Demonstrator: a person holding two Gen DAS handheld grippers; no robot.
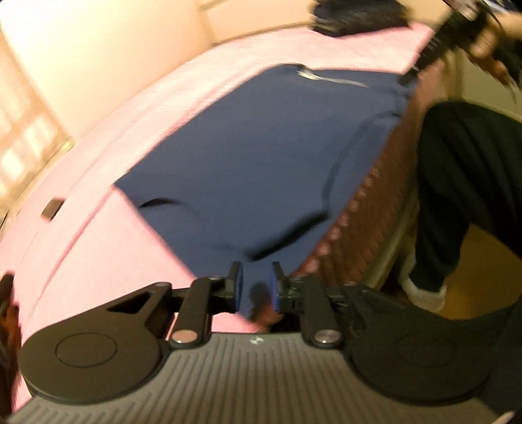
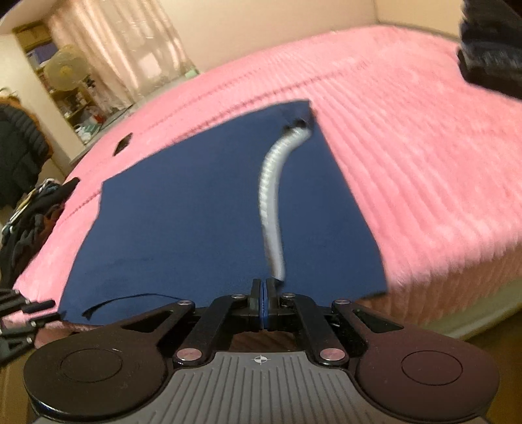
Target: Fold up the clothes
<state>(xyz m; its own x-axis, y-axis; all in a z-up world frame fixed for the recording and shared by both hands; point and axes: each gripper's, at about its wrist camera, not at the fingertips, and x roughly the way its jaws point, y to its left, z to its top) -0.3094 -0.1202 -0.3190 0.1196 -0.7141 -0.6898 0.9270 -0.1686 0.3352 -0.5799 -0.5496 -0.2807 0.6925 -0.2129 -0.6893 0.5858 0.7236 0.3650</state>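
A navy garment (image 1: 248, 163) lies spread flat on the pink ribbed bed cover (image 1: 107, 248). In the right wrist view the same garment (image 2: 195, 212) shows a curved silver-grey stripe (image 2: 272, 195) running up its middle. My left gripper (image 1: 256, 287) hovers over the garment's near corner at the bed's edge, jaws a little apart, and the pads press on no cloth. My right gripper (image 2: 263, 298) sits at the garment's near edge with its blue pads together and nothing visible between them. The view from the left wrist is blurred.
Dark folded clothes (image 2: 489, 49) sit at the bed's far corner, seen as a dark stack (image 1: 359, 16) in the left view. A person's dark trouser leg (image 1: 463, 182) and white sock (image 1: 424, 293) stand beside the bed. A dark heap of clothes (image 2: 29, 221) lies left.
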